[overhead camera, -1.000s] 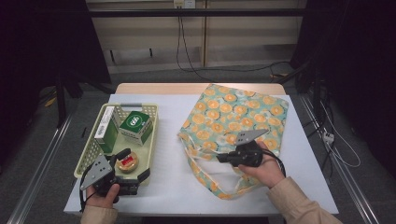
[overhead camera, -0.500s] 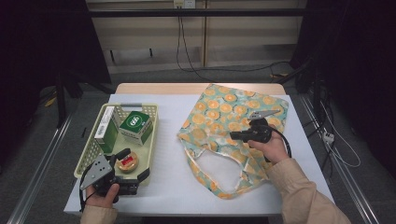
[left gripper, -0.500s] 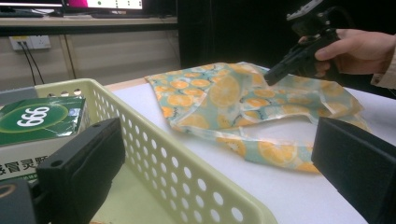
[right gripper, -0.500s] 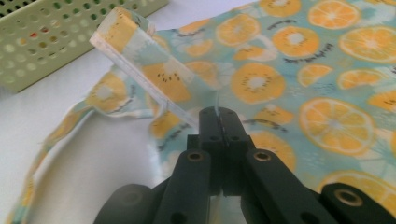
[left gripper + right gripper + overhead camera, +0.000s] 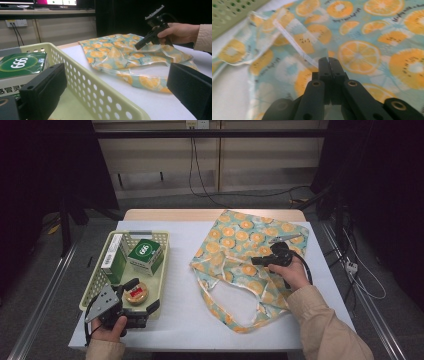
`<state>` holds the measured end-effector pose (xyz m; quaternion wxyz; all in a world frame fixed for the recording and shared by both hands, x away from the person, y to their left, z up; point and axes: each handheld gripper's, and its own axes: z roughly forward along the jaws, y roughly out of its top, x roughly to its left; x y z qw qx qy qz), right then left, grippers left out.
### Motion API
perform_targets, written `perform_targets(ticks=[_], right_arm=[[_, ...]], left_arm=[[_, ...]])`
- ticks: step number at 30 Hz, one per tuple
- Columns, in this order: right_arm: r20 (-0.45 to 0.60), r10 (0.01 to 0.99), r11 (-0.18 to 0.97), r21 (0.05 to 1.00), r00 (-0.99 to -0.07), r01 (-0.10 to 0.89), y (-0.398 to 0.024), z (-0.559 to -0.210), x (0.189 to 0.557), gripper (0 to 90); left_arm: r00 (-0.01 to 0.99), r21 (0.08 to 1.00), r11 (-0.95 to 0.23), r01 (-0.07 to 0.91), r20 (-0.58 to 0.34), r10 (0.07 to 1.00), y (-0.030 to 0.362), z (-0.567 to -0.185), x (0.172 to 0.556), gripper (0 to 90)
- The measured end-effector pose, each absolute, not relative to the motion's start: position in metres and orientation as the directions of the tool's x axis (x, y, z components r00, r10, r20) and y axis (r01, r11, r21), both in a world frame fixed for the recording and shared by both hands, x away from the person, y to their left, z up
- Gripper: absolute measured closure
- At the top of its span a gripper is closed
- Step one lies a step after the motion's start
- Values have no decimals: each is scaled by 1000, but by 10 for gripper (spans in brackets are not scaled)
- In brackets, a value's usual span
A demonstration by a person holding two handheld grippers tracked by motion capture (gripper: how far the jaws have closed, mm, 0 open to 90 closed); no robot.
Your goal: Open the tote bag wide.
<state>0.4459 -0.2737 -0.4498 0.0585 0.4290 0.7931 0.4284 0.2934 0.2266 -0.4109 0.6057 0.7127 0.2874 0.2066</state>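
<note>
An orange-slice print tote bag (image 5: 240, 235) lies flat on the right half of the white table. My right gripper (image 5: 254, 261) hovers over its middle with the jaws shut on a thin see-through handle strap (image 5: 294, 42) that runs up to the tips (image 5: 328, 60). In the left gripper view that gripper (image 5: 137, 47) is held just above the fabric (image 5: 112, 52). My left gripper (image 5: 146, 293) rests open at the near right corner of a pale green basket (image 5: 165, 265). One jaw stands inside the basket wall (image 5: 100, 90), the other outside, with nothing gripped.
The basket holds a green box marked 999 (image 5: 145, 252), a taller green and white box (image 5: 114, 260) and a small round tin (image 5: 136, 294). Bare white table (image 5: 180, 320) lies between basket and bag. Cables trail on the floor behind the table.
My right gripper has moved away from me and to the right across the bag, drawing the handle strap with it. The left gripper has stayed in place.
</note>
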Motion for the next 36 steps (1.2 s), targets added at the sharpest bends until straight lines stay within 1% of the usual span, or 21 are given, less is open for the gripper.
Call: perform_targets(ticks=[4, 6, 9, 11, 12, 13, 15, 17, 19, 21, 25, 30, 34, 36], right_arm=[[270, 767, 227, 733, -582, 641, -284, -452, 449, 900], [265, 784, 214, 733, -561, 645, -288, -452, 449, 885], [241, 785, 233, 740, -571, 632, -287, -449, 447, 758], [221, 775, 260, 741, -592, 618, -284, -443, 443, 747], [219, 770, 262, 748, -599, 610, -282, -440, 440, 706], [212, 768, 266, 753, -604, 602, -280, -435, 437, 636], [200, 762, 265, 772, -616, 578, -276, -426, 431, 565], [170, 755, 293, 777, -633, 557, -272, -417, 425, 476], [174, 719, 299, 796, -672, 527, -268, -409, 416, 480], [163, 686, 329, 800, -709, 502, -261, -404, 405, 486], [163, 631, 377, 790, -759, 483, -248, -407, 385, 539], [166, 595, 424, 766, -786, 483, -240, -421, 373, 656], [155, 582, 465, 741, -798, 484, -237, -434, 369, 713], [146, 575, 486, 730, -805, 480, -234, -438, 367, 720]], left_arm=[[750, 982, -99, 159, -55, 659, 226, -411, 294, 25], [750, 982, -98, 162, -58, 659, 225, -411, 293, 25], [752, 982, -104, 156, -50, 658, 225, -411, 294, 25], [751, 982, -102, 159, -53, 659, 225, -412, 294, 25], [750, 982, -102, 162, -55, 659, 225, -412, 293, 25], [749, 982, -101, 162, -56, 660, 225, -412, 293, 25], [750, 982, -104, 159, -52, 659, 225, -412, 293, 25], [749, 982, -104, 160, -52, 661, 225, -411, 293, 25], [750, 982, -105, 158, -50, 660, 225, -411, 293, 25], [750, 982, -107, 156, -48, 660, 226, -411, 293, 25], [749, 982, -105, 158, -49, 661, 225, -411, 292, 25], [750, 983, -98, 156, -53, 659, 224, -410, 292, 25], [751, 982, -101, 159, -54, 658, 223, -411, 292, 25], [751, 982, -101, 160, -55, 658, 223, -411, 292, 25]])
